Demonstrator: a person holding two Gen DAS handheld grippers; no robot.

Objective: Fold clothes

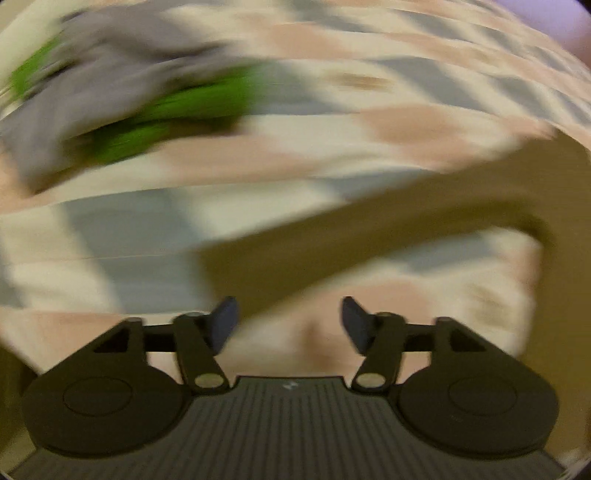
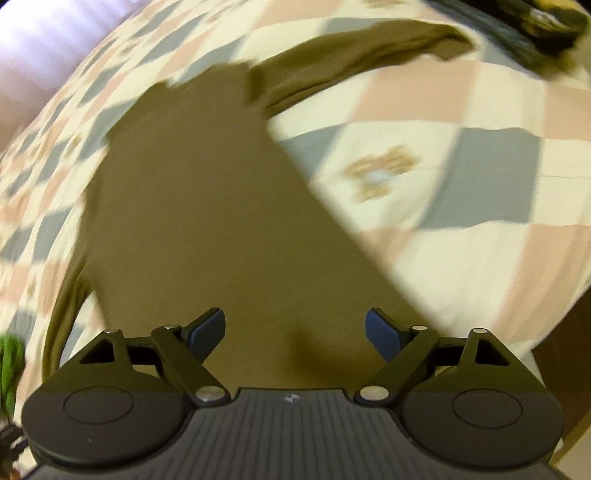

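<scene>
An olive-brown long-sleeved shirt [image 2: 192, 192] lies spread flat on a checked bedspread [image 2: 461, 177], one sleeve [image 2: 351, 55] reaching to the far right. My right gripper [image 2: 295, 332] is open and empty just above the shirt's near part. In the blurred left wrist view the same shirt [image 1: 388, 229] runs as a band across the middle and right. My left gripper [image 1: 288, 321] is open and empty above the bedspread [image 1: 129, 236], beside the shirt's edge.
A crumpled grey and green garment [image 1: 122, 107] lies on the bedspread at the far left of the left wrist view. A dark bundle of cloth [image 2: 535, 26] lies at the top right of the right wrist view. The bed's edge [image 2: 554, 332] drops away at the right.
</scene>
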